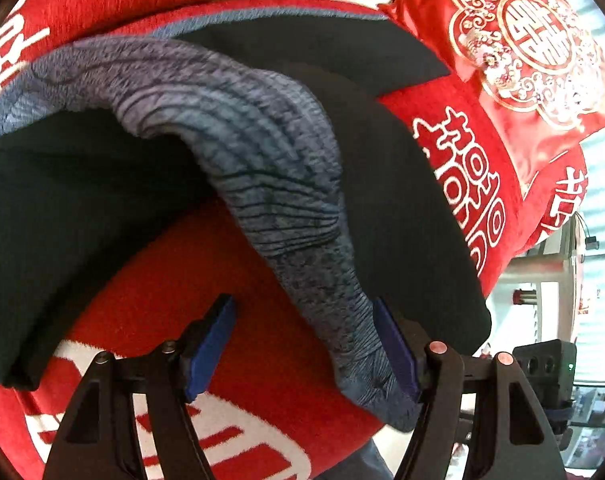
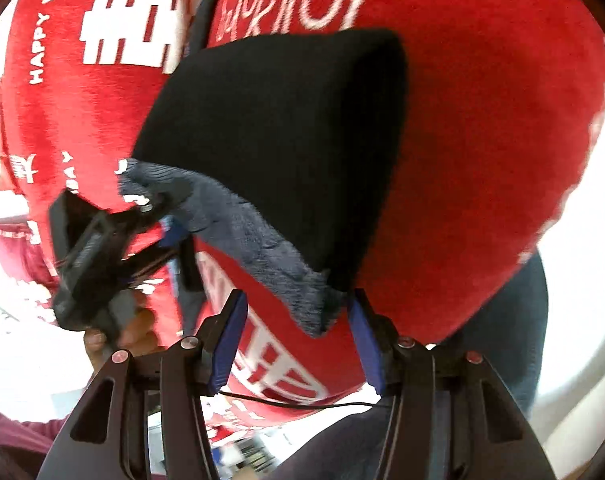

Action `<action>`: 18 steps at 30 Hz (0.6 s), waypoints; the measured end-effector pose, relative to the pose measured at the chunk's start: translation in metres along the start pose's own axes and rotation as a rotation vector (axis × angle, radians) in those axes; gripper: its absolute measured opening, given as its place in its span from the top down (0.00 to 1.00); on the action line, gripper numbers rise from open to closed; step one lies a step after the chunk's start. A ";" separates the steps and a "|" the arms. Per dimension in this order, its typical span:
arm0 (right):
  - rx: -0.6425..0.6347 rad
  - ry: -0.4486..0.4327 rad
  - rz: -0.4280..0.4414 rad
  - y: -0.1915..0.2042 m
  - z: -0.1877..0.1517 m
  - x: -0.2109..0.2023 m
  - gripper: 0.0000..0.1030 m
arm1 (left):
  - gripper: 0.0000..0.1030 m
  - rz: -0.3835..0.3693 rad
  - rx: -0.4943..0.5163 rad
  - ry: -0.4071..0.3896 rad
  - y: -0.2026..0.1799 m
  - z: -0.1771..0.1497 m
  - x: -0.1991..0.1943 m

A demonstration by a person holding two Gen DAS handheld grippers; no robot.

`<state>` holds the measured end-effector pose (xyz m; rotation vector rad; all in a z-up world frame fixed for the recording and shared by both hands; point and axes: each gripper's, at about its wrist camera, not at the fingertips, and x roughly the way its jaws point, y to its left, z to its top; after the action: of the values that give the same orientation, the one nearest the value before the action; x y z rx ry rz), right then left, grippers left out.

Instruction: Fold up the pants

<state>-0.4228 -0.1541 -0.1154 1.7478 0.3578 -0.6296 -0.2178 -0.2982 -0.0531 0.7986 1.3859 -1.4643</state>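
While lifted, pants (image 1: 238,152) drape past left claw (image 1: 306,352).

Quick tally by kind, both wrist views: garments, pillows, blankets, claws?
Pants, black with a grey ribbed waistband: 1
Red satin pillow: 1
Red blanket with white characters: 1
Claws: 2, left claw and right claw, both open
Total: 5

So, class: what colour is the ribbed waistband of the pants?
Blue-grey, on black pants; the waistband shows best in the left wrist view.
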 end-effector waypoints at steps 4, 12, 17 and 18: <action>0.060 0.039 0.013 -0.008 0.006 0.006 0.82 | 0.56 0.007 -0.023 -0.008 -0.005 0.009 0.003; -0.127 0.018 0.076 0.075 0.052 -0.045 0.86 | 0.81 -0.057 -0.047 -0.064 -0.027 0.041 -0.034; -0.255 -0.028 0.112 0.139 0.133 -0.071 0.86 | 0.81 -0.062 -0.082 -0.116 -0.032 0.095 -0.054; -0.283 -0.035 0.110 0.153 0.156 -0.073 0.86 | 0.81 -0.060 -0.079 -0.125 -0.033 0.108 -0.056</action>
<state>-0.4340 -0.3387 0.0221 1.4738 0.3085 -0.5035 -0.2136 -0.3958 0.0264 0.6106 1.3740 -1.4706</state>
